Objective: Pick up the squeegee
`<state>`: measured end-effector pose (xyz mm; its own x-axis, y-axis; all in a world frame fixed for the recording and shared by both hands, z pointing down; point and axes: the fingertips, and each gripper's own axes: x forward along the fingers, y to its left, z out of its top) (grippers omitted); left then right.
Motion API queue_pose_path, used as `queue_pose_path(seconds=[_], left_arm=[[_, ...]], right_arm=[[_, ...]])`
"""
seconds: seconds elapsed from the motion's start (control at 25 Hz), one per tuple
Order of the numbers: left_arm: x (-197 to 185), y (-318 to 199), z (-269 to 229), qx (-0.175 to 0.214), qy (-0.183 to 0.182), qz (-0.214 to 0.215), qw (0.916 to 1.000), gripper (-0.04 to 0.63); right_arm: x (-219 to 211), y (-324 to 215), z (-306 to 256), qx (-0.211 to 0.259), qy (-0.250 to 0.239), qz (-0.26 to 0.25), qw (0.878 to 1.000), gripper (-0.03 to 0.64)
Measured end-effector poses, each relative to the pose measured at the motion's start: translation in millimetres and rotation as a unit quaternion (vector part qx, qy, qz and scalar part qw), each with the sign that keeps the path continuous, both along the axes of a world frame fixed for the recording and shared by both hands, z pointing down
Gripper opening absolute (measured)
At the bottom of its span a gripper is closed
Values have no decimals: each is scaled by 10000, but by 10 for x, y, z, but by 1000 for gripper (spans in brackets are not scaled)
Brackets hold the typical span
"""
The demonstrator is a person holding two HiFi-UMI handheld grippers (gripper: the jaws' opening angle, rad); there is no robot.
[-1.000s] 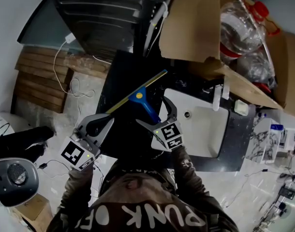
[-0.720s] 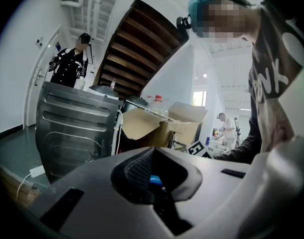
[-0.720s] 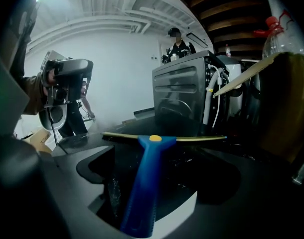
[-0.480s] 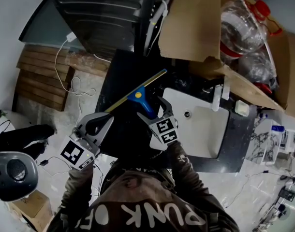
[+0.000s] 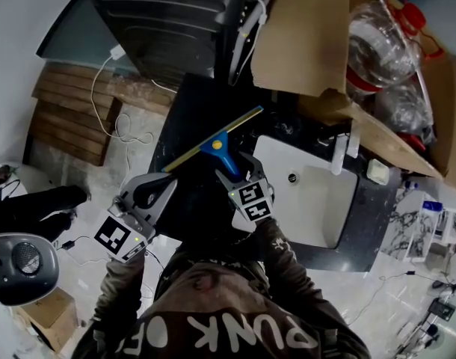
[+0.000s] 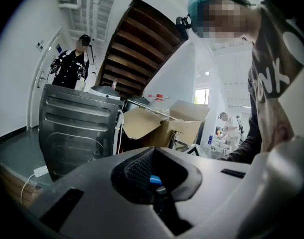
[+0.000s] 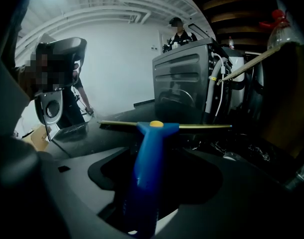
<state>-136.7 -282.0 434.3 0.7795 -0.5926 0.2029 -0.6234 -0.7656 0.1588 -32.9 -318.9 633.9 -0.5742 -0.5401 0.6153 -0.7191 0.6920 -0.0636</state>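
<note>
The squeegee (image 5: 215,147) lies on the black counter (image 5: 187,103), its blue handle toward me and its long yellow-edged blade slanting up to the right. My right gripper (image 5: 237,172) straddles the handle, and its jaws are closing. In the right gripper view the blue handle (image 7: 147,153) runs up the middle between the jaws of that gripper (image 7: 153,185), with dark gaps on both sides. My left gripper (image 5: 173,181) hovers left of the handle with its jaws together and nothing in them. Through the left gripper (image 6: 154,183) only a sliver of blue shows.
A white sink (image 5: 321,204) is set in the counter to the right. Behind stand a metal appliance (image 5: 176,21) and an open cardboard box (image 5: 303,36) with plastic bottles (image 5: 385,43). A wooden slatted panel (image 5: 71,118) and a white cable lie at left.
My right gripper has come down over the squeegee handle, and its jaws have narrowed around it. The left gripper has stayed in place.
</note>
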Motion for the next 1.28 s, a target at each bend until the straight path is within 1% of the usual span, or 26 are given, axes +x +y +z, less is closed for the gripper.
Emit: queue_pose_path(seconds=[0.24, 0.52, 0.8, 1.08, 1.28], left_arm=[[84, 6, -44, 35, -28, 14, 10000, 3], [196, 52, -55, 55, -40, 64, 10000, 3], [214, 121, -104, 109, -67, 13, 9999, 3], [187, 239, -157, 167, -88, -47, 9998, 3], [200, 307, -208, 229, -89, -58, 9997, 3]], right_arm=[[-6, -4, -12, -13, 3, 5, 10000, 229], [-13, 7, -10, -20, 64, -70, 10000, 166], [48, -6, -4, -115, -64, 121, 9998, 147], [85, 6, -105, -80, -224, 224, 9995, 146], [149, 45, -244, 53, -295, 254, 9992, 146]])
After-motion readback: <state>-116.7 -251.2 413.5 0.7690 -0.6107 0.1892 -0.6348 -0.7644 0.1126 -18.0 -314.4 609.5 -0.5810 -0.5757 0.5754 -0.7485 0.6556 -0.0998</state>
